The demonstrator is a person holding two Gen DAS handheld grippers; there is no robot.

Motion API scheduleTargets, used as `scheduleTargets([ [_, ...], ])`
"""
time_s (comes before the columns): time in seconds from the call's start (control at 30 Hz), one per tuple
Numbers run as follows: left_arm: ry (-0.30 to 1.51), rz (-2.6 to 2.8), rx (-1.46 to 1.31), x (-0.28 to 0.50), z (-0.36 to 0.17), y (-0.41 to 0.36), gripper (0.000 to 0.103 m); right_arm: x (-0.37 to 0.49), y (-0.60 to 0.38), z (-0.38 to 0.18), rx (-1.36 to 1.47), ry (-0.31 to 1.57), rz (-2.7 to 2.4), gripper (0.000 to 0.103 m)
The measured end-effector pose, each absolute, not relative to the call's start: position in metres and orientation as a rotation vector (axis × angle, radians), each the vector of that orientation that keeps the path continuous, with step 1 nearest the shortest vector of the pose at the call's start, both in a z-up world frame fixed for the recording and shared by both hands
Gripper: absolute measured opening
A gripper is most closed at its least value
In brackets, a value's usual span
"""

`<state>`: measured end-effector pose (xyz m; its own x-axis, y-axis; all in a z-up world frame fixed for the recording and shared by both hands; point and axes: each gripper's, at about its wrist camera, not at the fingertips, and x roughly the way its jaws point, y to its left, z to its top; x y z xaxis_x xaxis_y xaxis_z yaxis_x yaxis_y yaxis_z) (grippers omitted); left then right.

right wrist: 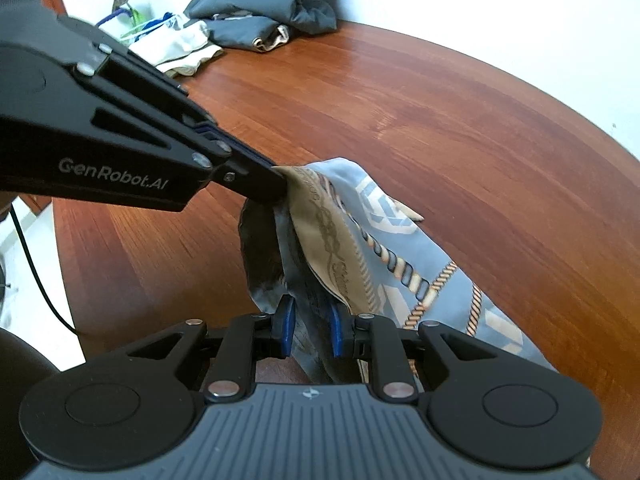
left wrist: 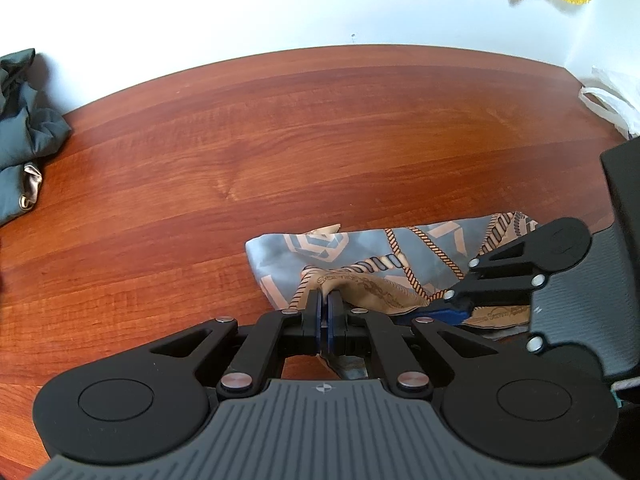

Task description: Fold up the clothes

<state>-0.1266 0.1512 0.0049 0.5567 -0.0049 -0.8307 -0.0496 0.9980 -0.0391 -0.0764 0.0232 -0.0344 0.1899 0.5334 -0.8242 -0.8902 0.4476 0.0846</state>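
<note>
Each camera sits on its own gripper, looking forward, very close; both see the scarf [left wrist: 360, 256] (and the wooden table [right wrist: 460, 128]).

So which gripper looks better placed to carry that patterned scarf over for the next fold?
Left, probably. The left gripper is already shut on the scarf at its tan edge, while the right gripper straddles the cloth with its jaws apart, gripping nothing yet.

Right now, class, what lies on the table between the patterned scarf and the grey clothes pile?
Only bare table between scarf and grey clothes pile, in the left wrist view.
</note>
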Motion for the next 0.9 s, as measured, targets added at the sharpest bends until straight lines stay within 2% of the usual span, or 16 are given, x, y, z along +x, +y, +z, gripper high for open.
scheduleTargets([
  [0.1, 0.977, 0.029, -0.066, -0.127, 0.006, 0.151, 0.003, -0.078, 0.027, -0.037, -0.484, 0.906, 1.042, 0.022],
  [0.17, 0.974, 0.031, -0.069, -0.127, 0.007, 0.151, 0.003, -0.079, 0.028, -0.037, -0.494, 0.897, 1.032, 0.029],
  [0.3, 0.97, 0.034, -0.071, -0.127, 0.008, 0.149, 0.003, -0.08, 0.029, -0.04, -0.513, 0.883, 1.015, 0.031],
  [0.33, 0.969, 0.034, -0.07, -0.127, 0.008, 0.148, 0.003, -0.079, 0.028, -0.04, -0.507, 0.886, 1.013, 0.028],
  [0.4, 0.969, 0.039, -0.069, -0.127, 0.007, 0.148, 0.003, -0.077, 0.026, -0.041, -0.496, 0.895, 1.004, 0.009],
  [0.47, 0.972, 0.05, -0.069, -0.127, 0.006, 0.15, 0.003, -0.075, 0.024, -0.04, -0.491, 0.903, 0.997, 0.003],
  [0.9, 1.008, 0.168, -0.066, -0.129, -0.015, 0.175, 0.003, -0.064, -0.035, -0.034, -0.43, 0.984, 0.863, 0.001],
])
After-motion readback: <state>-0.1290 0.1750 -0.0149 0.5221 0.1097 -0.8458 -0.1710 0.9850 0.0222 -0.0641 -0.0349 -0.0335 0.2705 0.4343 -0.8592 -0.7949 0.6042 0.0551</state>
